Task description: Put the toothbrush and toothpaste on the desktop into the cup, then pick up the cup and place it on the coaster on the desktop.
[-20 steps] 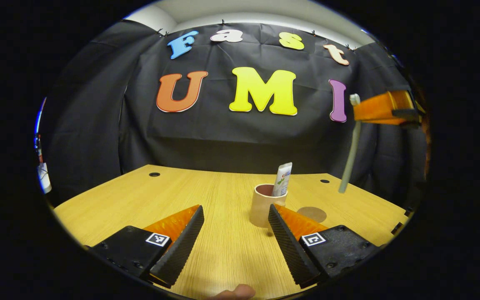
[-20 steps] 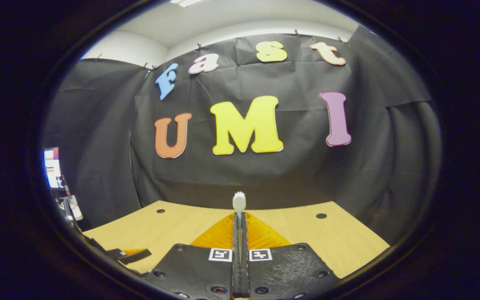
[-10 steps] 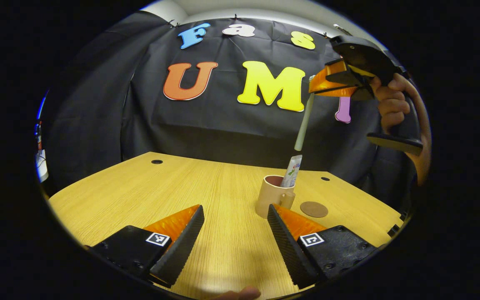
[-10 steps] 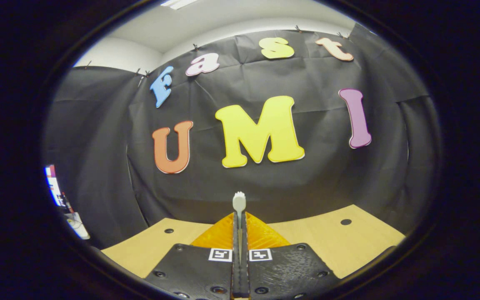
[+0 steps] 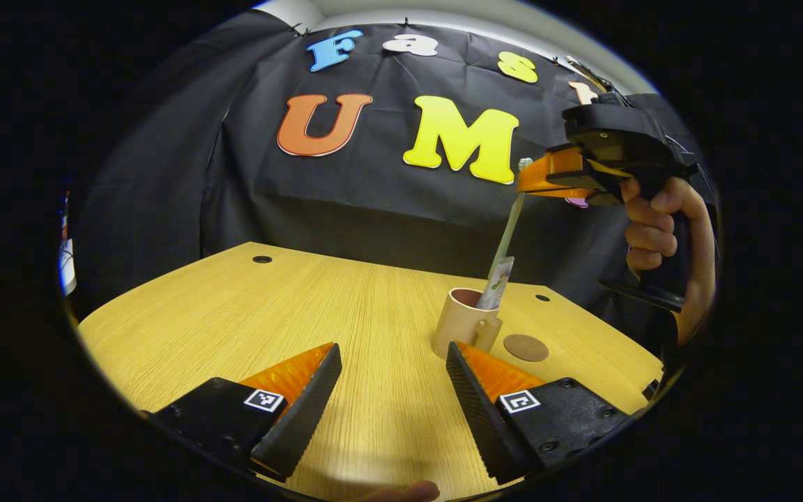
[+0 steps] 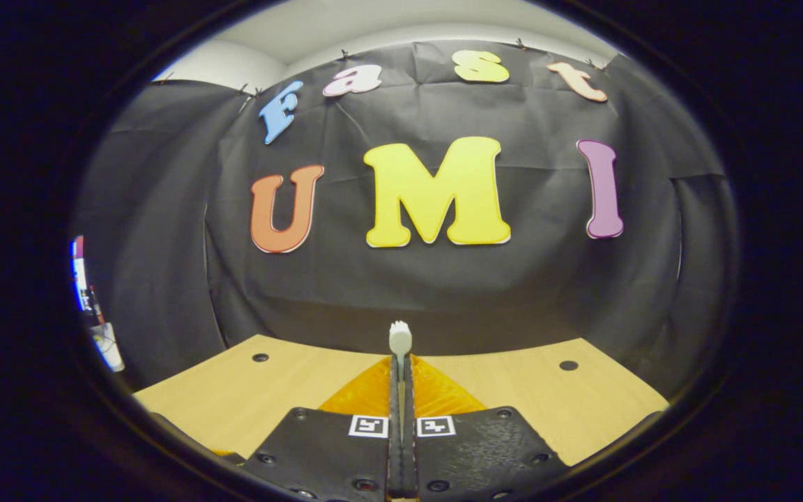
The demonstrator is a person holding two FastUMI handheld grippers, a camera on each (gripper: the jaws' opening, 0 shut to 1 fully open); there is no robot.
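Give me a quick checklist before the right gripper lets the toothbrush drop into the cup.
1. Right gripper clamped on toothbrush: ok.
2. Toothbrush handle end at the cup mouth: ok; depth inside, cannot tell.
3. Toothpaste tube already standing in cup: ok.
4. Cup upright on the desktop: ok.
5. Left gripper open, apart from the cup: ok.
6. Coaster bare, beside cup: ok.

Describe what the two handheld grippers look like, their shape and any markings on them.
The left gripper has two wedge-shaped fingers with ribbed inner faces, each on a dark block that bears a small square black-and-white marker. The right gripper has the same blocks and markers; from the left gripper view it is a pistol-like tool with a black body and a handle wrapped by a bare hand.
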